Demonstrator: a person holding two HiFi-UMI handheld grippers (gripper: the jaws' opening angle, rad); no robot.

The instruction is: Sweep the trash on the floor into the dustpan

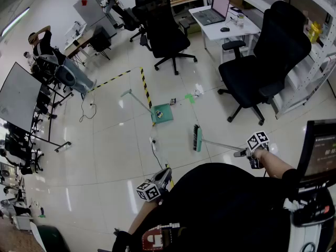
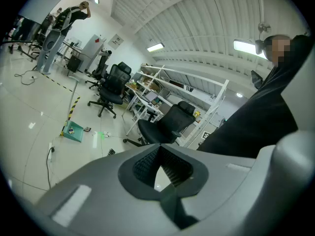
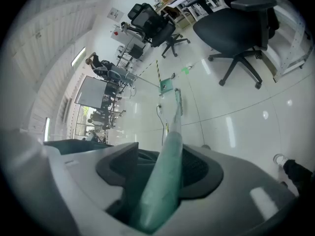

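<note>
The trash (image 1: 172, 103) is a loose scatter of small bits on the floor (image 1: 115, 140), lying just beyond the far right corner of the green dustpan (image 1: 163, 113). A green scrap (image 1: 189, 97) and a white scrap (image 1: 198, 91) lie a little further right. They are too small to say what they are, and a speck inside the pan may be another piece.

The dustpan sits flat, its long handle slanting away to the left, so it stands by itself and needs no hand to steady it. The broom (image 1: 197, 138) has its bristle head down on the floor, nearer the person than the pan and apart from it, on the same side as the scatter. The next stroke would probably have to reach past the bits and draw them towards the pan.

The right gripper (image 1: 251, 153) has its jaws clamped on the top end of the broom's green handle, which gives a long reach. The left gripper (image 1: 160, 181) hangs low by the person's body, jaws closed on nothing and not taking part.
</note>
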